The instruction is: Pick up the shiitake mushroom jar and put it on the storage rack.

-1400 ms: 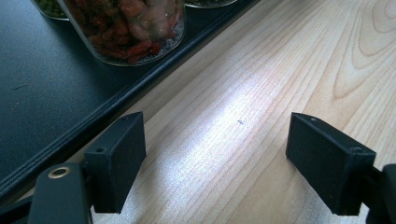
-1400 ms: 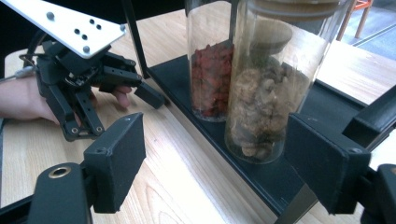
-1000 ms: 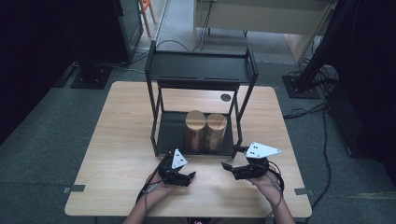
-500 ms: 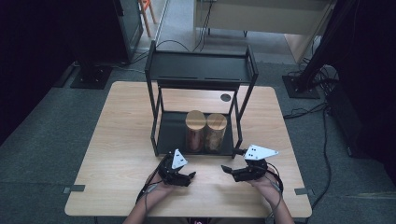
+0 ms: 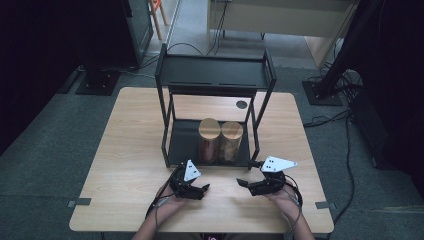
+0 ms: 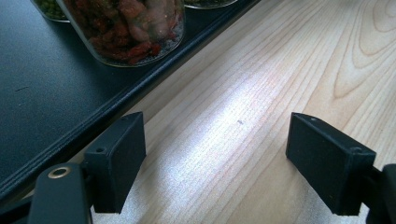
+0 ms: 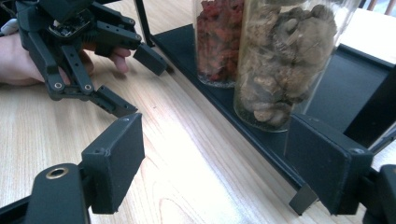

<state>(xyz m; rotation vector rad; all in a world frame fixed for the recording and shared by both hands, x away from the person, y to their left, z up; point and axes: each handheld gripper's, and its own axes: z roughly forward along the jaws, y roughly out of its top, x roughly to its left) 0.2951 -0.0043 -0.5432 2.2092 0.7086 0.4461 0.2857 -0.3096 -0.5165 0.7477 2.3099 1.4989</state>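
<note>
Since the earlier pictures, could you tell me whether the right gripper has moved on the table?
No. The right gripper sits at the same spot near the front right leg of the black rack, jaws open with nothing between them, having just been opening slightly.

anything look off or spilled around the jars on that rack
Nothing stands out. Both jars, the red-filled jar and the brown-filled jar, stand upright side by side on the black rack's lower shelf, with nothing spilled. Both tongs, left and right, are open above the table.
</note>
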